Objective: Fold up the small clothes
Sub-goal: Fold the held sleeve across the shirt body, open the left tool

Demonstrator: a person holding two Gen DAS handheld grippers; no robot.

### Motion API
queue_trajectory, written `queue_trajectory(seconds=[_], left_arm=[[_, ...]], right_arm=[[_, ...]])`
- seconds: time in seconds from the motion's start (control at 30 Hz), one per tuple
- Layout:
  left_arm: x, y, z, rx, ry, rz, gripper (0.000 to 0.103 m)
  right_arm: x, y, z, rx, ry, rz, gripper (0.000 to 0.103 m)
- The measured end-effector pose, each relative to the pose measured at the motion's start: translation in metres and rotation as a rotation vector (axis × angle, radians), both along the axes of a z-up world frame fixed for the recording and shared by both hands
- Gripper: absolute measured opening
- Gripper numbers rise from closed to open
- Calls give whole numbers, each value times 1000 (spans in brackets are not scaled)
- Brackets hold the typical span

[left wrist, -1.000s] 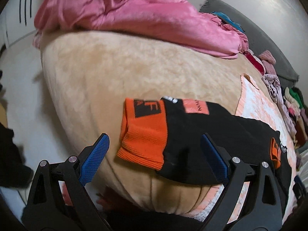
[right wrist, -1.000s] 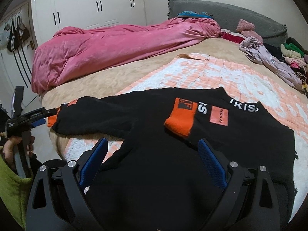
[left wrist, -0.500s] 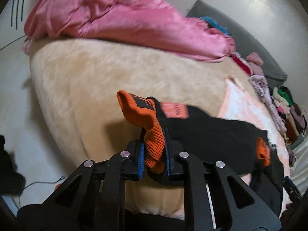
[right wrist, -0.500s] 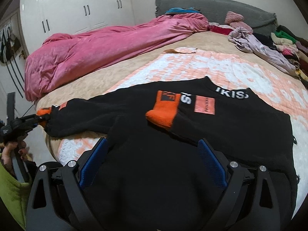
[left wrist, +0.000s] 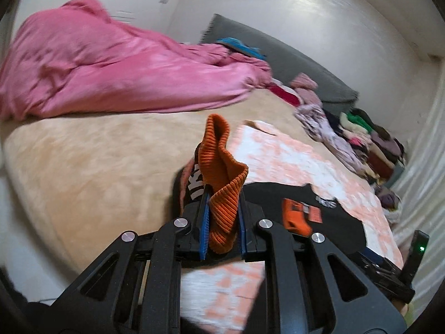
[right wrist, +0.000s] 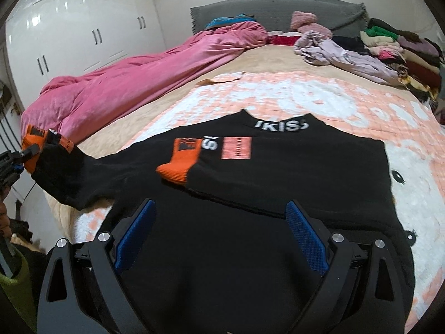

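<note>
A black sweater (right wrist: 278, 172) with orange cuffs lies flat on the peach-and-white blanket (right wrist: 306, 97). One sleeve is folded across its chest, with that orange cuff (right wrist: 180, 164) on top. My left gripper (left wrist: 222, 194) is shut on the other sleeve's orange cuff (left wrist: 222, 164) and holds it up off the bed. The right wrist view shows this cuff (right wrist: 33, 139) raised at the far left, the sleeve stretched out from the body. My right gripper (right wrist: 219, 217) is open, low over the sweater's lower part, with nothing between its fingers.
A pink duvet (right wrist: 144, 75) is bunched along the bed's left side. Loose and stacked clothes (right wrist: 389, 47) fill the far right by the grey headboard (right wrist: 278, 8). White wardrobe doors (right wrist: 83, 33) stand beyond the bed. The bed edge drops off at the left.
My left gripper closed on the orange cuff, then lifted it and swung it toward the sweater's body. My right gripper shifted across the sweater and stayed open.
</note>
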State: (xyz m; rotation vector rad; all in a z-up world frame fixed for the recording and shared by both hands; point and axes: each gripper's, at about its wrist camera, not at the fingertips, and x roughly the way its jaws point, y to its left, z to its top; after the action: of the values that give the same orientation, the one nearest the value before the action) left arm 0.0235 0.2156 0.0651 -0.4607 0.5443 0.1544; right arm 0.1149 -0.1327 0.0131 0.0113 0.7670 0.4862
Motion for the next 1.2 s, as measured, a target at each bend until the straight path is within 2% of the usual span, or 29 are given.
queue_trajectory(seconds=[0.27, 0.6, 0.83, 0.9, 0.93, 0.97, 1.03, 1.07, 1.13, 1.2], left_arm=[[41, -68, 0, 46, 29, -162, 9], [80, -141, -33, 94, 121, -323, 9], [99, -183, -59, 131, 182, -412, 9], [102, -194, -66, 134, 195, -450, 14], [103, -198, -69, 131, 197, -465, 22], [104, -202, -73, 120, 201, -488, 26], [105, -209, -78, 122, 214, -509, 27], [104, -210, -81, 127, 219, -520, 33], [101, -209, -80, 121, 214, -524, 41], [97, -202, -78, 118, 201, -506, 43]], right_arm=[[1, -44, 3, 26, -4, -86, 94], [3, -107, 4, 45, -3, -218, 94], [6, -128, -2, 50, 8, -264, 94], [7, -130, -4, 49, 13, -268, 94], [8, -130, -5, 51, 16, -268, 94], [9, -130, -6, 52, 17, -267, 94], [10, -127, -9, 52, 23, -262, 94], [11, -125, -11, 52, 28, -258, 94], [13, -120, -13, 50, 37, -246, 94], [15, -111, -16, 44, 47, -228, 94]])
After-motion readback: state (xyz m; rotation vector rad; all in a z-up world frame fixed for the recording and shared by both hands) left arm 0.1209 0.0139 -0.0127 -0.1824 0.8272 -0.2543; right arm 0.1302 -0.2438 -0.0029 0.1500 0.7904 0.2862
